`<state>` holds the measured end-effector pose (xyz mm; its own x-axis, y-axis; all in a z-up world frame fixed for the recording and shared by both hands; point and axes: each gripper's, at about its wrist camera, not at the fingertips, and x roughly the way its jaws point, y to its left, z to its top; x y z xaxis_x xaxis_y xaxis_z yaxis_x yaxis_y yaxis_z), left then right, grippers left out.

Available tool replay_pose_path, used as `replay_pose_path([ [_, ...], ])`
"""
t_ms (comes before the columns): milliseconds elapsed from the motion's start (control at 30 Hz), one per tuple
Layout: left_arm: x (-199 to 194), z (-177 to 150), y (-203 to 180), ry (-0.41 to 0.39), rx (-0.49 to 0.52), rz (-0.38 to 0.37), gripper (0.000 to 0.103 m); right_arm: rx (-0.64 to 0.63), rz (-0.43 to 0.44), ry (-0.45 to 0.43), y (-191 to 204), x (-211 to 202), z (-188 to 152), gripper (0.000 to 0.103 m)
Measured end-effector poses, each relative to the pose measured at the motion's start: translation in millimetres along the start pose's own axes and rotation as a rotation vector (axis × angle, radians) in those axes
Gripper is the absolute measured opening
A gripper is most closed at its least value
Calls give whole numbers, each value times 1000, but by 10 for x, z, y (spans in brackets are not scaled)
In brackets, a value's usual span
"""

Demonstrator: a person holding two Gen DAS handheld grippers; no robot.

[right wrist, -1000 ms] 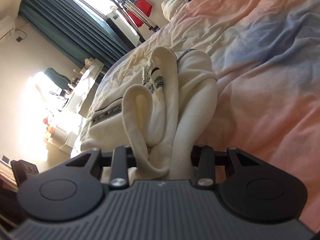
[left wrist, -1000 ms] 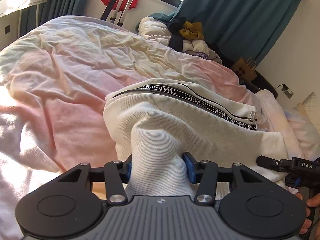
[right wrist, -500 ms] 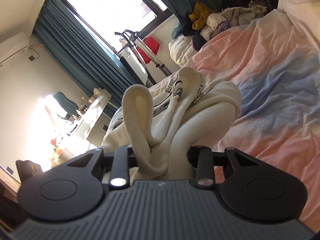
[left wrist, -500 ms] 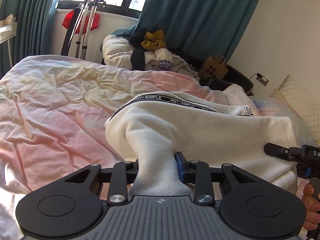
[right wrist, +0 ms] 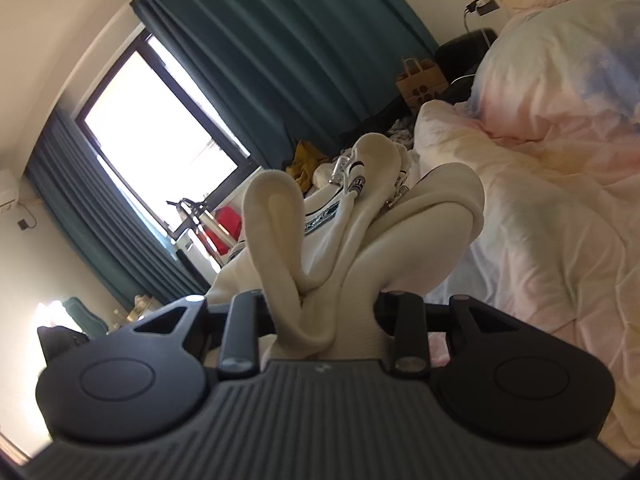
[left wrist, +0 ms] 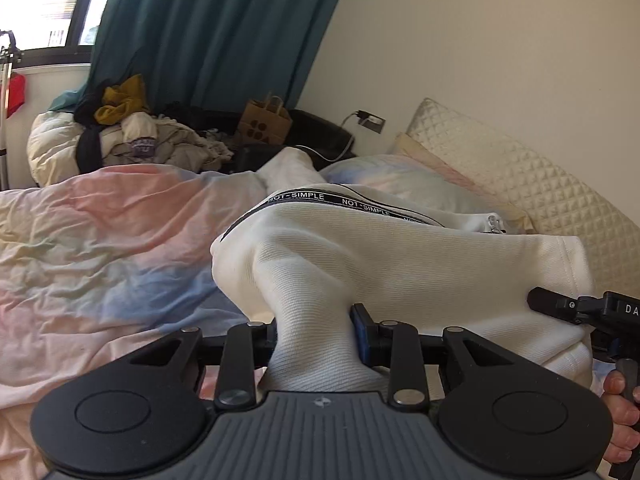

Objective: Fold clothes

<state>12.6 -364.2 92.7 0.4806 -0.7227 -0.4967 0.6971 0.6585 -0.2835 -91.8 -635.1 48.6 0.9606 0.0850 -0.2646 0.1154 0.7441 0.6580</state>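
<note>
L gripper [left wrist: 316, 330] clamped narrow on bunched ribbed fabric of white garment [left wrist: 400, 264], at 6 o'clock in L wrist view. Garment held up above pastel duvet [left wrist: 104, 240], spreading from grip toward 12–2 o'clock; black tape strip [left wrist: 340, 200] printed "NOT-SIMPLE" along its top edge, metal zip pull [left wrist: 494, 224] at 2 o'clock end. R-hand tool body poking in at 3–4 o'clock, touching garment's far corner; fingers of a hand [left wrist: 620, 412] wrapped on its handle at 4 o'clock.

R gripper [right wrist: 324, 312] also pinched narrow, on several folded layers of same garment [right wrist: 420, 216], at 6 o'clock in R wrist view. Thick cream fold loop [right wrist: 272, 216] standing up toward 11 o'clock, zip hardware [right wrist: 340, 166] at 12.

Around: teal curtain [left wrist: 208, 32] at 12 o'clock, quilted headboard cushion [left wrist: 520, 176] at 2–3, pastel pillow [left wrist: 400, 176] just beyond garment, brown paper bag [left wrist: 264, 124] and heap of clothes [left wrist: 120, 136] at 10–11 past bed edge. Bright window [right wrist: 160, 132] at 10 o'clock in R view.
</note>
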Motion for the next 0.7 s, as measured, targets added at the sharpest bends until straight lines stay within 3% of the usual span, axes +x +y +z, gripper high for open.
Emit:
replay_pose_path([
  [167,638,-162,-671,51,57,-108,33,76,-66,-123,-735,-480,-40,36],
  [300,1303,-469,-976,125,95,-160,33,155,-144,-163,-1307,-619,-237,36],
  [467,1959,-796,-844,221,92,-164,34,295,-265,-127,-1999,-526,-601,36],
  [600,2365,-1014,-678,273,105,-155,40,320,-325,-110,-2225,-376,-863,36],
  [700,2476,-1089,-558,268,118,-167,45,347,-340,-107,-2364,-313,-997,36],
])
